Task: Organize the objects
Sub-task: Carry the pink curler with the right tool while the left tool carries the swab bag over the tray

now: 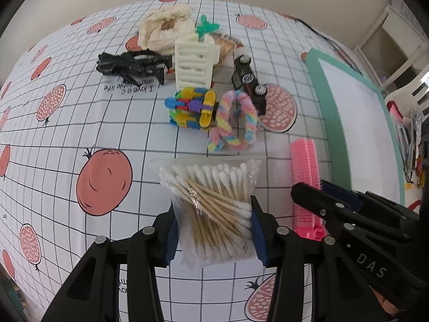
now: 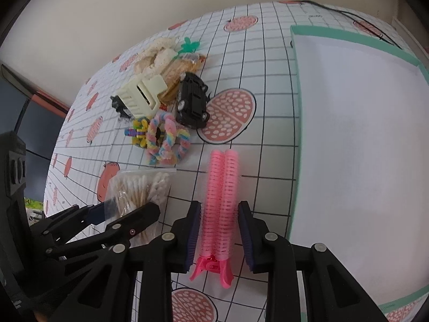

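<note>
Left wrist view first: my left gripper [image 1: 213,230] has its ribbed blue pads pressed against both sides of a clear, crinkled bag of cotton swabs [image 1: 214,201], gripping it; the wooden sticks and white fluffy tips bunch inside the plastic; the bag lies on the near part of the table [image 1: 67,134], which wears a smooth grid-printed cloth with coral fruit shapes. Just right of it my right gripper [image 2: 219,230] straddles a pink hair roller clip [image 2: 220,204], two long bristly cylinders joined by a glossy pincer tail; its pads stand narrowly to either side, and I cannot tell whether they touch it; the clip lies near the green edge of a flat white tray [image 2: 362,147] filling the table's right side.

Farther in, a fuzzy pastel twisted pipe cleaner [image 1: 236,120] loops beside a multicoloured plastic block toy [image 1: 191,108]; beyond them sit a shiny black toy car [image 2: 191,104], a cream slotted hair claw [image 1: 194,61] and a black spiky hair clip [image 1: 131,64]; toward the far edge lie a cream knitted cloth [image 1: 163,28], rumpled, and a small green plastic piece [image 1: 206,26].
</note>
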The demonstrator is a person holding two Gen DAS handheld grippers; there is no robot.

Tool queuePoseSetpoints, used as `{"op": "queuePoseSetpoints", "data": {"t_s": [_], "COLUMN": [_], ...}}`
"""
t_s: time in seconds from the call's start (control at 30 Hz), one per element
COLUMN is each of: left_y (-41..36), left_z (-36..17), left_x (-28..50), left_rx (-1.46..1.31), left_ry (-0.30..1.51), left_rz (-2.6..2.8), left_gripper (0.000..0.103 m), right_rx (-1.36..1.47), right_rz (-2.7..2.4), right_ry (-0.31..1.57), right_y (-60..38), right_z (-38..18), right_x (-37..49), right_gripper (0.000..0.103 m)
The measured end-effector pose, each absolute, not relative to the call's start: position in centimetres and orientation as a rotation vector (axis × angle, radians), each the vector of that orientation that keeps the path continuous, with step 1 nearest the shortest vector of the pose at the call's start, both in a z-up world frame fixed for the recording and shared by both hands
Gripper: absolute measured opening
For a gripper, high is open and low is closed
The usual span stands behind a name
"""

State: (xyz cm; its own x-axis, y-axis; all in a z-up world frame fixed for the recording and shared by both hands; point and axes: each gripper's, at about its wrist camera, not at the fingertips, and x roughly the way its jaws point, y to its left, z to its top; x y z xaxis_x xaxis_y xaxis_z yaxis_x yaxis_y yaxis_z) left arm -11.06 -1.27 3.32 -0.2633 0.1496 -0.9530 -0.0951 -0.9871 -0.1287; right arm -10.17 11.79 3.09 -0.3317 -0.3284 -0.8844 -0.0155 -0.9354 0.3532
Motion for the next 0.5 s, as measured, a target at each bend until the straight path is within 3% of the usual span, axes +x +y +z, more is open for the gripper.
{"op": "queuePoseSetpoints", "data": {"t_s": [0.5], "left_y": [0.0], "left_z": [8.1], "left_x": [-10.7], "left_rx": [-1.566], "left_ry": [-0.145], "left_rz": [2.537], "left_gripper": [0.048], "right_rx": [1.394], "right_rz": [-2.563], "right_ry": [-0.549], "right_y": [16.0], "right_z": [9.1], "right_x": [-9.0], "right_gripper": [0.029]}}
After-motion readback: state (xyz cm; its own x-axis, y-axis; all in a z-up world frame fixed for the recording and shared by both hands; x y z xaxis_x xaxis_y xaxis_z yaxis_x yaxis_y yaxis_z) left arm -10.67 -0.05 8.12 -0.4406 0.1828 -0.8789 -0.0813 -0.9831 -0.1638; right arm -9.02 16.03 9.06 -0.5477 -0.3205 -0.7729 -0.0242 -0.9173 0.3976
